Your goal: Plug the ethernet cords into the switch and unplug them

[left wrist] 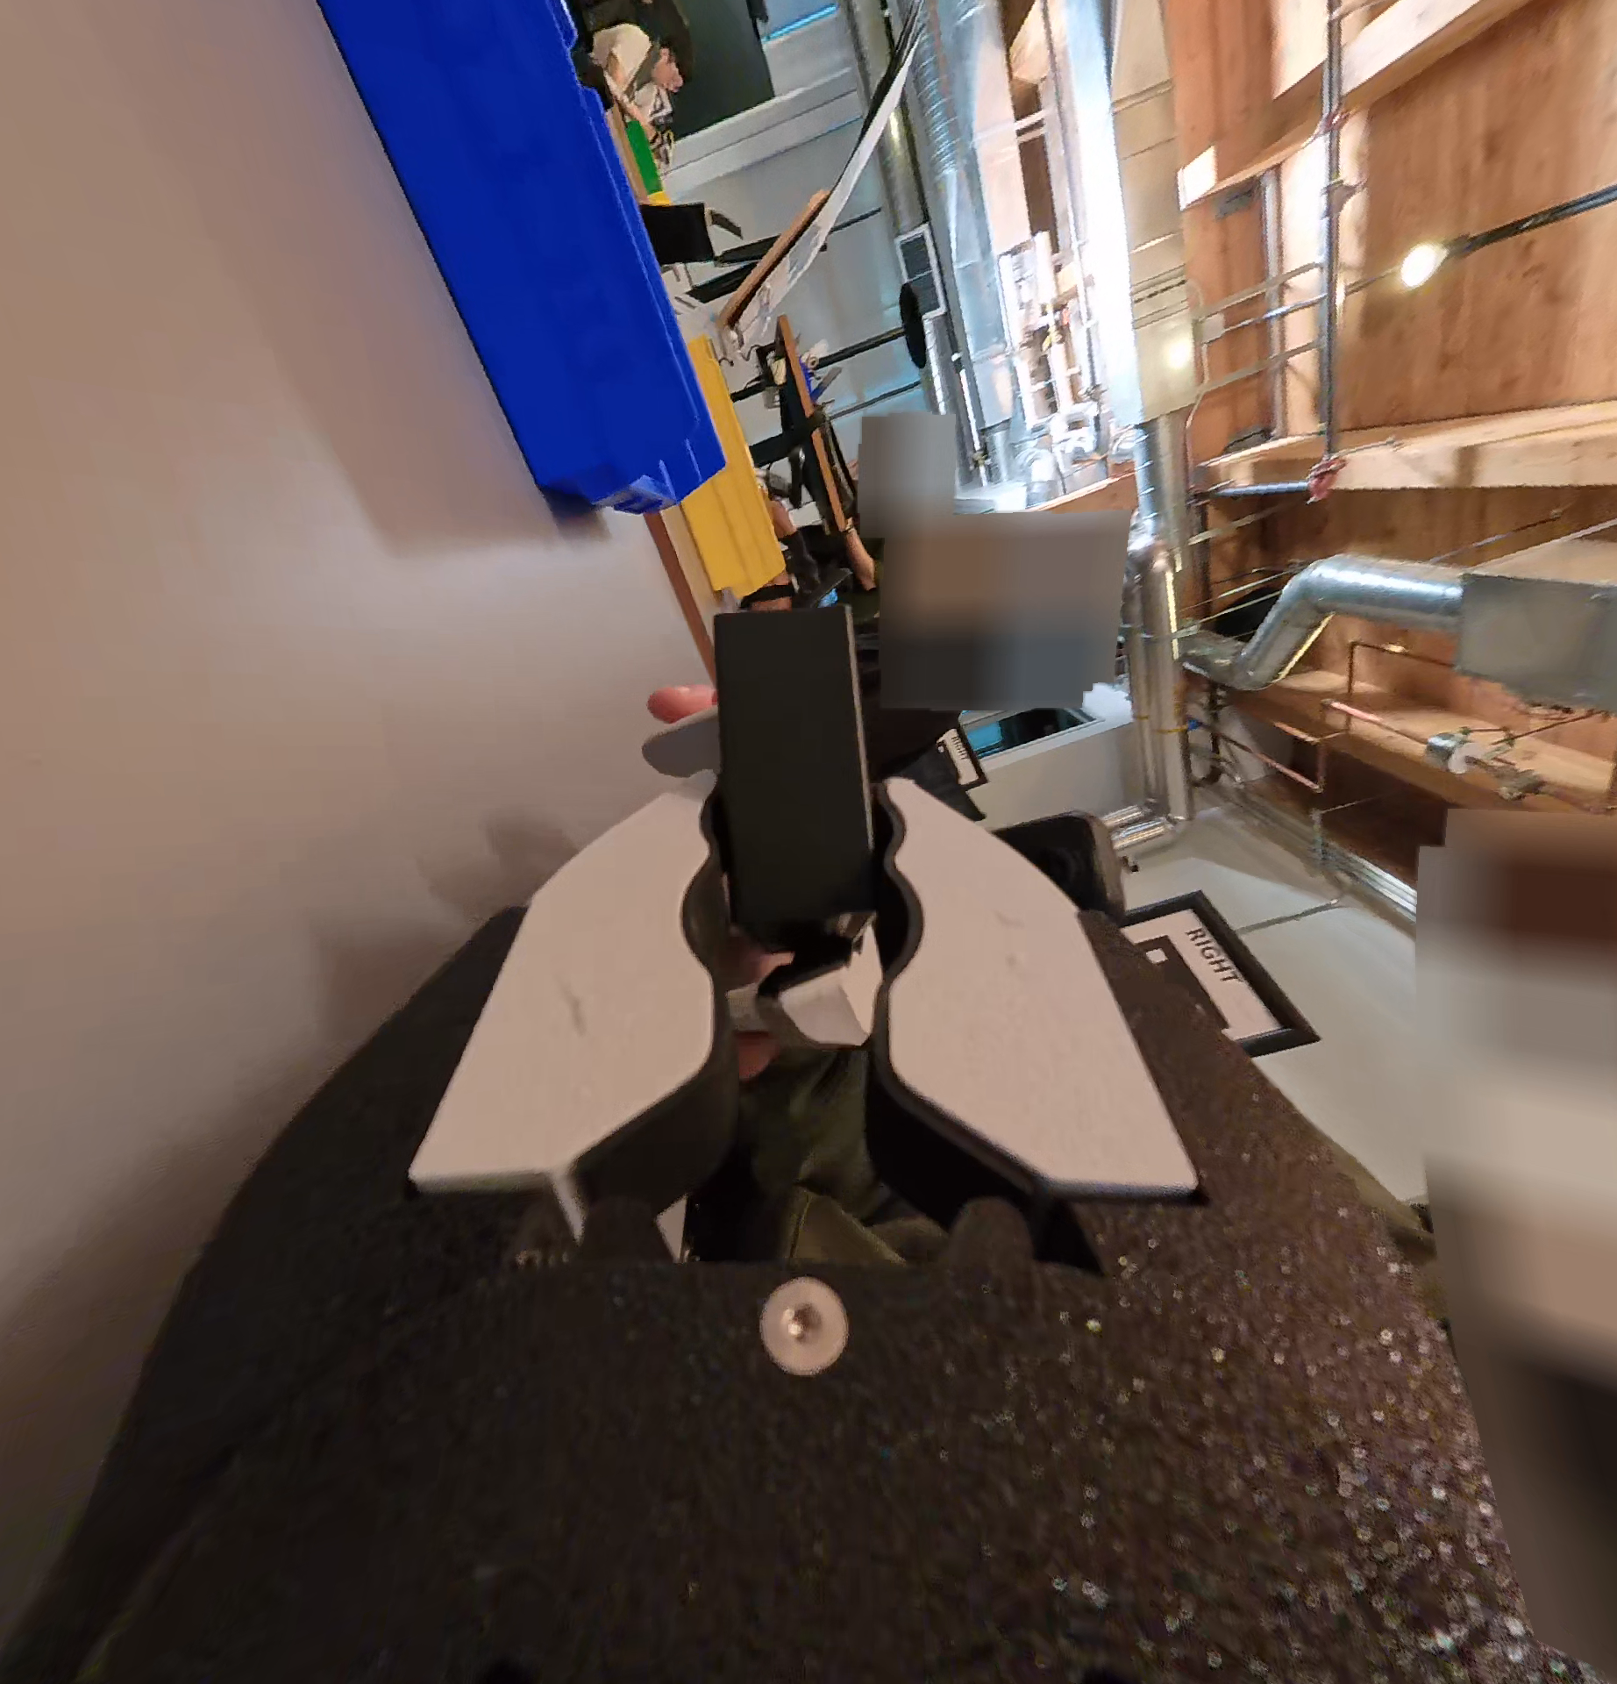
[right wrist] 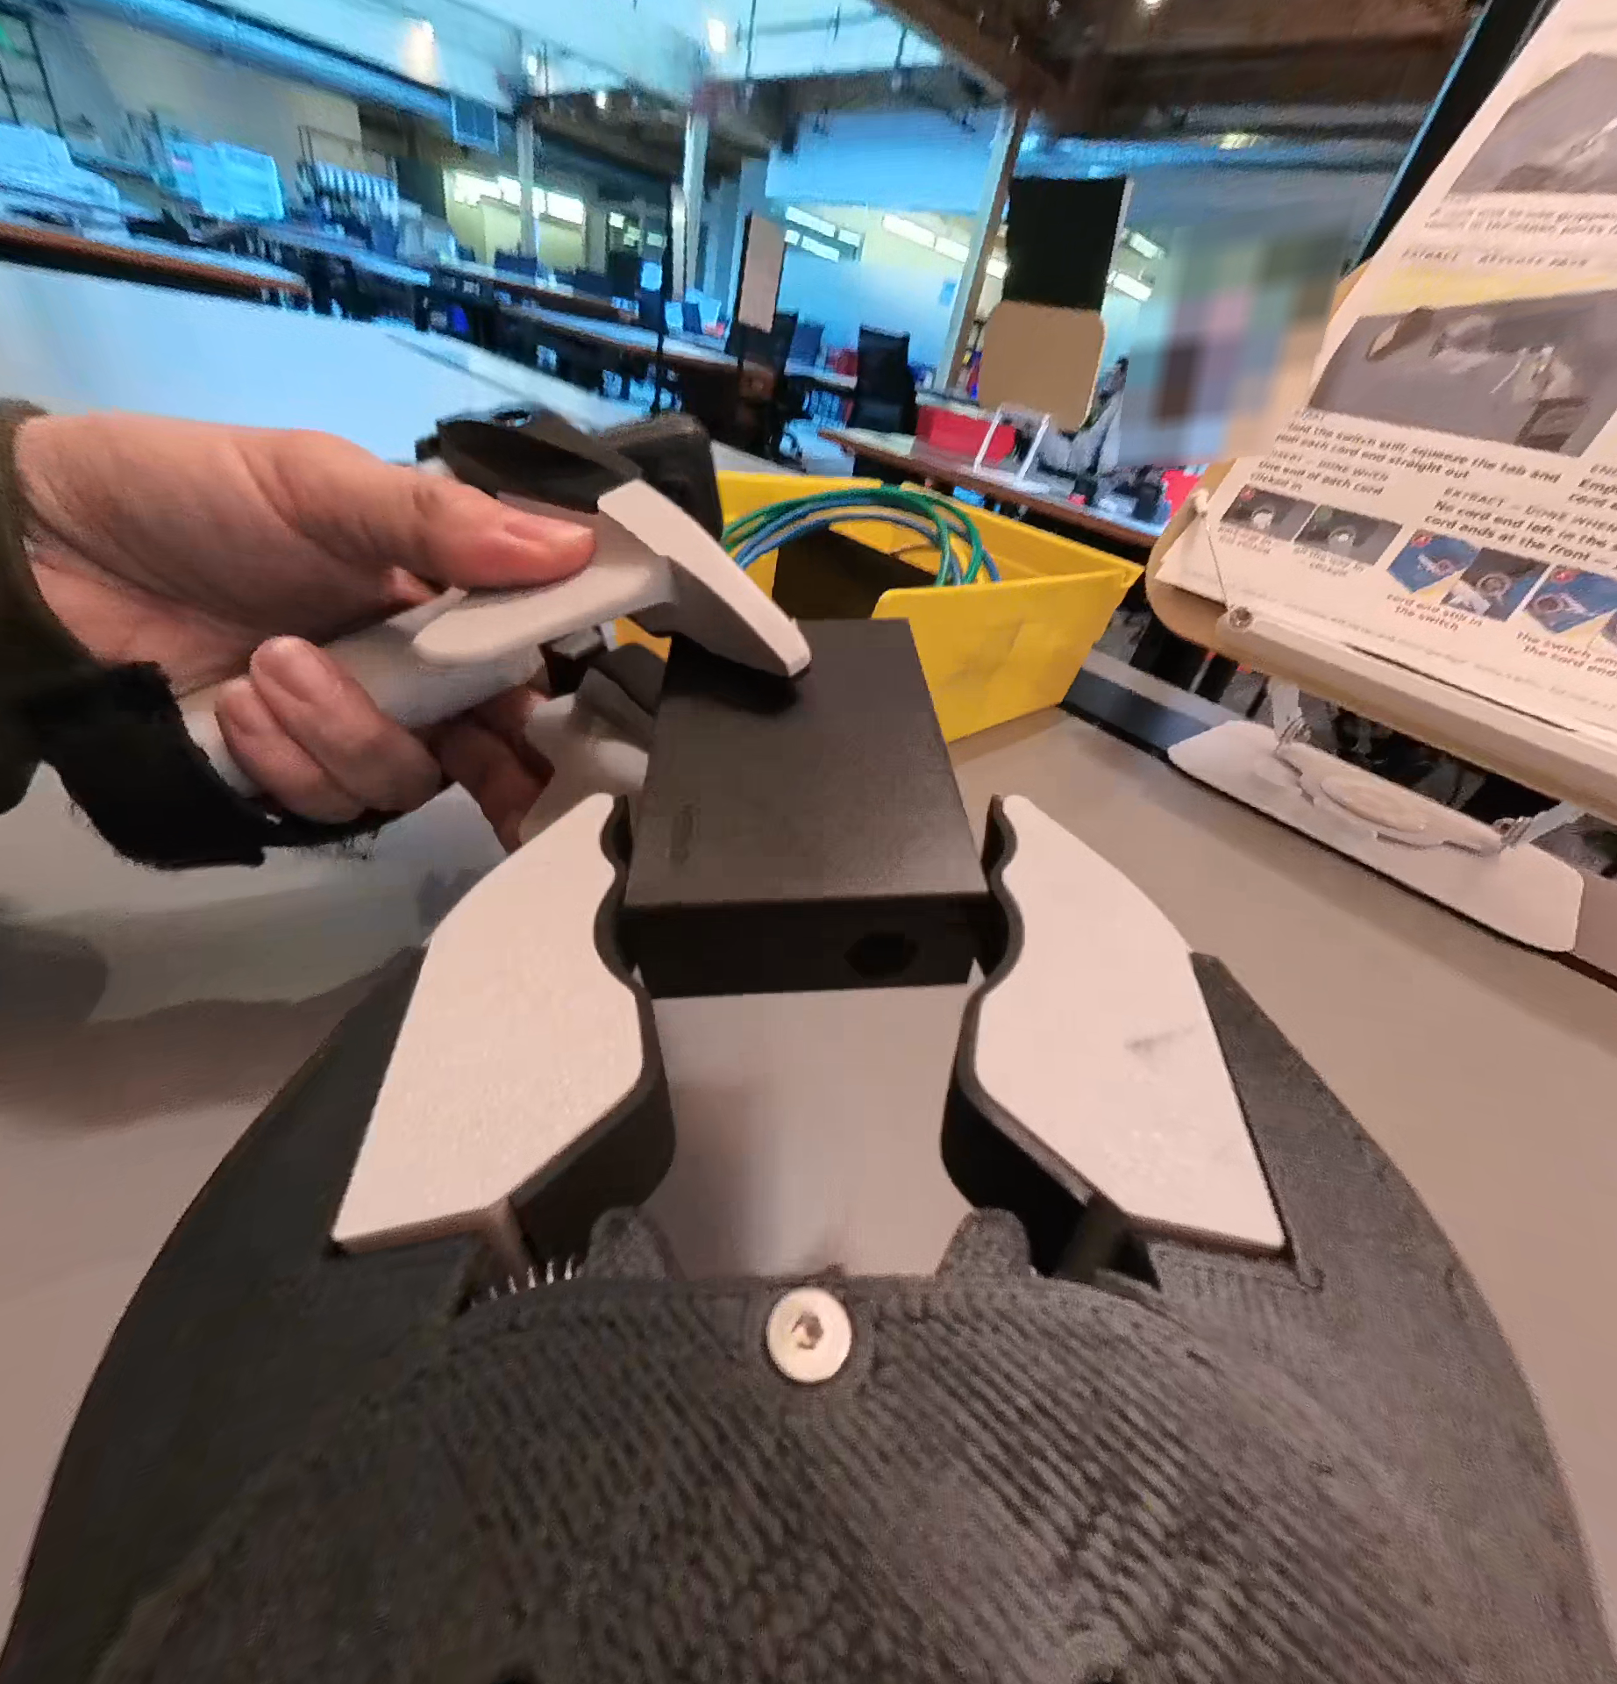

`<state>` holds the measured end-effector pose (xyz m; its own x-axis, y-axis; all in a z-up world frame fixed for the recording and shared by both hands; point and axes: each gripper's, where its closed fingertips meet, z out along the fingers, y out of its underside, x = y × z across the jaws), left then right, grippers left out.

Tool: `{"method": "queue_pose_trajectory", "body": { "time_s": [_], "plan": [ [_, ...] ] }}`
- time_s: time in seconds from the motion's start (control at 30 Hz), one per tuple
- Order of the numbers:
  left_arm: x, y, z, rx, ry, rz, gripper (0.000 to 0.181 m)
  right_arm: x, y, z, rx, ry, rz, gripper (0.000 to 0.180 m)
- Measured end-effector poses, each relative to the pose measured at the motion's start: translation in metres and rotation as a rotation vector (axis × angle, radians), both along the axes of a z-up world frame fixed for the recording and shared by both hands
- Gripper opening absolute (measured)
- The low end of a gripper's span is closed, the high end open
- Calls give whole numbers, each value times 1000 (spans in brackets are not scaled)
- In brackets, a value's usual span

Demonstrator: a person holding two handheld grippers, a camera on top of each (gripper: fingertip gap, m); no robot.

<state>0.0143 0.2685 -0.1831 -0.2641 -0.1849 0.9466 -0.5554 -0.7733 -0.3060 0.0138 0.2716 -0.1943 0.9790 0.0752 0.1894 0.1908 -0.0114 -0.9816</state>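
Observation:
The black switch [right wrist: 787, 802] is a plain box held above the grey table [right wrist: 1333, 1048] between both grippers. My right gripper [right wrist: 805, 875] is shut on its near end, one finger on each side. My left gripper [right wrist: 695, 629], held by a hand [right wrist: 240, 565], clamps the far end from above and below. In the left wrist view the left gripper [left wrist: 796, 820] is shut on the switch [left wrist: 787, 756], which stands edge-on between the fingers. Green and blue ethernet cords [right wrist: 878, 524] lie coiled in a yellow bin [right wrist: 996, 638] behind the switch. No cord is in the switch's visible faces.
An instruction sheet on a cardboard stand [right wrist: 1470, 410] leans at the right of the table. In the left wrist view a blue bin [left wrist: 513, 228] and the yellow bin [left wrist: 732, 492] sit on the table, and part of the right gripper's body [left wrist: 1197, 966] shows behind the switch.

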Motion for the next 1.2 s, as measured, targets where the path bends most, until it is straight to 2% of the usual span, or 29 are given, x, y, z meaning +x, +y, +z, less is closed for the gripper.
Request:
{"method": "queue_pose_trajectory", "body": {
  "time_s": [0.1, 0.23, 0.63, 0.83, 0.93, 1.1, 1.2],
  "plan": [
    [-1, 5, 4, -37, -11, 15, 28, 3, -2, 6, 61, -3, -14, 75],
    [-4, 6, 5, -36, -11, 4, 27, -3, -2, 9, 100, -44, 8, 69],
    [1, 12, 13, 50, -42, 98, 30, -2, 0, 8, 83, 1, -51, 65],
    [1, 42, 21, 238, -101, 300, 33, 35, -6, 13, 114, 200, -173, 65],
    [-3, 55, 24, 452, -127, 379, 32, 52, -13, 14, 131, 270, -205, 64],
    [-12, 71, 24, 881, -148, 474, 31, 85, -28, 16, 137, 233, -301, 64],
    [-25, 96, 14, 1008, -47, 514, 33, 111, -42, 19, 141, 151, -380, 64]
  ]
}}
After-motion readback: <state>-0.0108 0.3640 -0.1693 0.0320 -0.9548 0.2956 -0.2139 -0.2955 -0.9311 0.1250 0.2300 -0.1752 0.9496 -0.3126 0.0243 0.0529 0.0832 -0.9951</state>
